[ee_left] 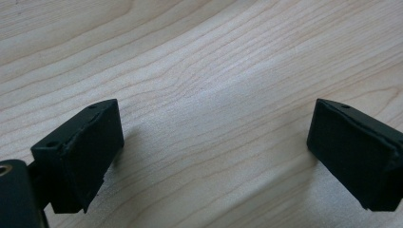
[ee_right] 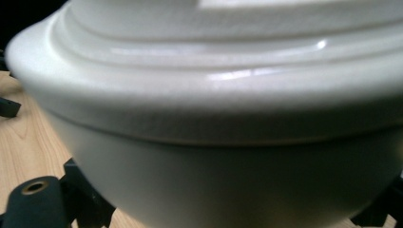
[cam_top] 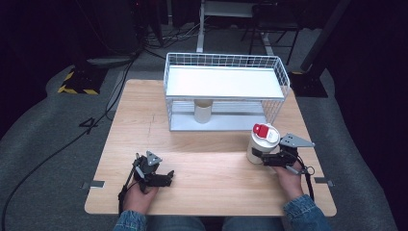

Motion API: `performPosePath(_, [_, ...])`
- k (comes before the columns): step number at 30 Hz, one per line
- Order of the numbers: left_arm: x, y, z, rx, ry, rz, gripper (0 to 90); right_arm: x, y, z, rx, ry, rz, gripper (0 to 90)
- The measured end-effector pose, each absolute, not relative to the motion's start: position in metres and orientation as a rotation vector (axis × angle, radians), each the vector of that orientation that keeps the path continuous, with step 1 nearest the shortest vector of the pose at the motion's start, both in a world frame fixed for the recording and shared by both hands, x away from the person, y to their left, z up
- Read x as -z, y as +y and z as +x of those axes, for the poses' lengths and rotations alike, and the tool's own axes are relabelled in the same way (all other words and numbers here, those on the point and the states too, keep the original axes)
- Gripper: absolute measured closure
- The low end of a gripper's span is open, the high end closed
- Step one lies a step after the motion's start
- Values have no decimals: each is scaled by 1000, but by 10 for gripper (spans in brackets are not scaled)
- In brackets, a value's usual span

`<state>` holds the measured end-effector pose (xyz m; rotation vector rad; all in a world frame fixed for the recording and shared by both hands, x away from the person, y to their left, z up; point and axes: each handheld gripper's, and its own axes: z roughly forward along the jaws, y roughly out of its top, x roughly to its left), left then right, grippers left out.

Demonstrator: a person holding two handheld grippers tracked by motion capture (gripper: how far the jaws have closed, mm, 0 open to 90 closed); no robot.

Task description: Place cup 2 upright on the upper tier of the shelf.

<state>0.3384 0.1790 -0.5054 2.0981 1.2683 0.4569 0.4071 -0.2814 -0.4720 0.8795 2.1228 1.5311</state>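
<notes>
Two tongs on the desk. Your right tongs are clamped on the white cup with the red-and-white lid, front right; the right gripper view adds its ribbed rim. Left tongs apart, bare wood between per the left gripper view. High view adds the wire rack.

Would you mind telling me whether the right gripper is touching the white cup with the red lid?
Touching. In the right gripper view the white cup sits wedged between the black jaws at both lower corners, and the high view shows the right gripper clamped against its side.
</notes>
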Motion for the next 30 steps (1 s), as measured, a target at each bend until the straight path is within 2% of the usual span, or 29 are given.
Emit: performPosePath(30, [505, 179, 338, -457, 1268, 2098, 54, 409, -278, 391, -1559, 2099, 811, 129])
